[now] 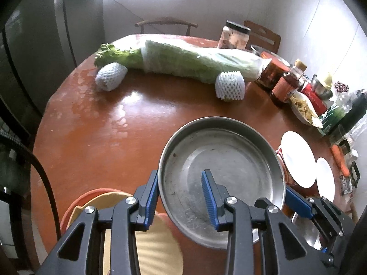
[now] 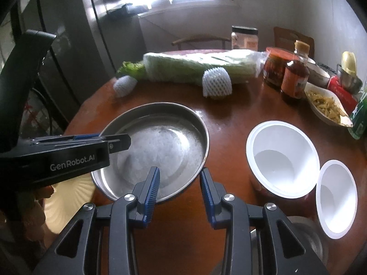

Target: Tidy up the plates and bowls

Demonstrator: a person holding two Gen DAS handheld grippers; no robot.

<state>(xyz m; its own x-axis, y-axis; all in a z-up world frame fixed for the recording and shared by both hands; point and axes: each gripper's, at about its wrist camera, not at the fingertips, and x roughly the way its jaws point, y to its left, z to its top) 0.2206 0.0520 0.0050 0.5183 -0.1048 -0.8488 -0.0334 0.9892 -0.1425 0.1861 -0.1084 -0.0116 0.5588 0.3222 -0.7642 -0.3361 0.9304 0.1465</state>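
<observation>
Left gripper (image 1: pixel 181 199) and right gripper (image 2: pixel 180 193) each clamp opposite sides of the steel pan's (image 1: pixel 220 158) rim, one finger inside and one outside; the two-point grip likely keeps the wide pan level. The pan is round, shallow, scuffed and empty, apparently held just above the counter (image 1: pixel 96 126). Beyond it stand two white bowls (image 2: pixel 283 151), then cabbage (image 1: pixel 195 61).

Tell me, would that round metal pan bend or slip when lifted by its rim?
The metal pan looks stiff: pinched at opposite rims by the left tongs and right tongs, it shows no sag. Its shiny, thin rim may be slippery. Being shallow and empty, it is probably light.
</observation>
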